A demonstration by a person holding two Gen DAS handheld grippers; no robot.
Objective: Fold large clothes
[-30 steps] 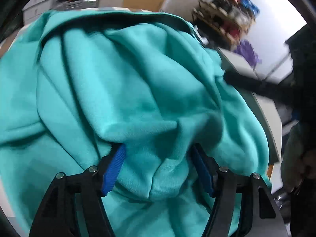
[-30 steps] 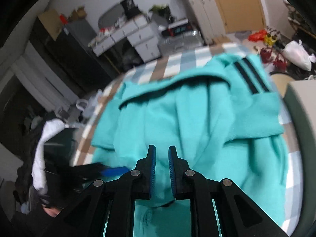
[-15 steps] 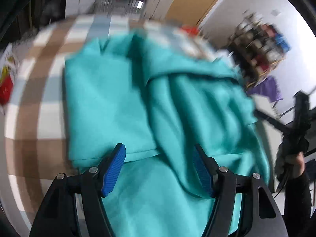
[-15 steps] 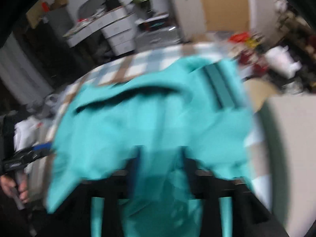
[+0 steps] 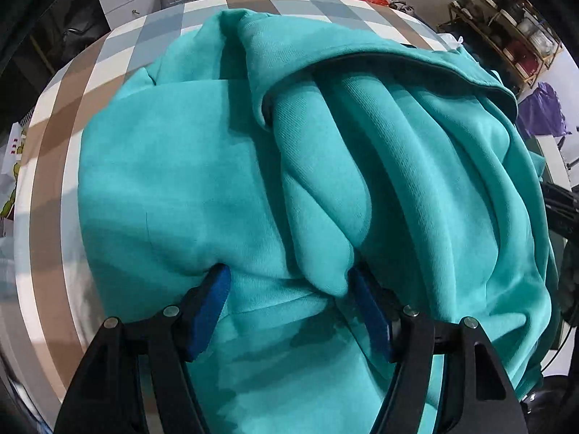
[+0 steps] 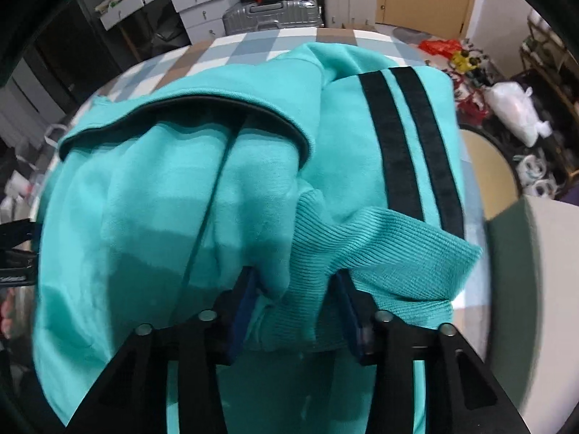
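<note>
While right gripper (image 6: 295, 303) closes, teal garment (image 6: 202, 188) between fingers (image 6: 243, 307)

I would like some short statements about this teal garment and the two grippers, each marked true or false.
1. The garment has two black stripes. True.
2. It lies flat and neatly folded. False: it is bunched in deep folds.
3. The cloth under it is checked. True.
4. The left gripper has nothing between its fingers. False: teal fabric sits between them.
5. A ribbed cuff lies by the right gripper, whose fingers are closing on fabric. True.
</note>
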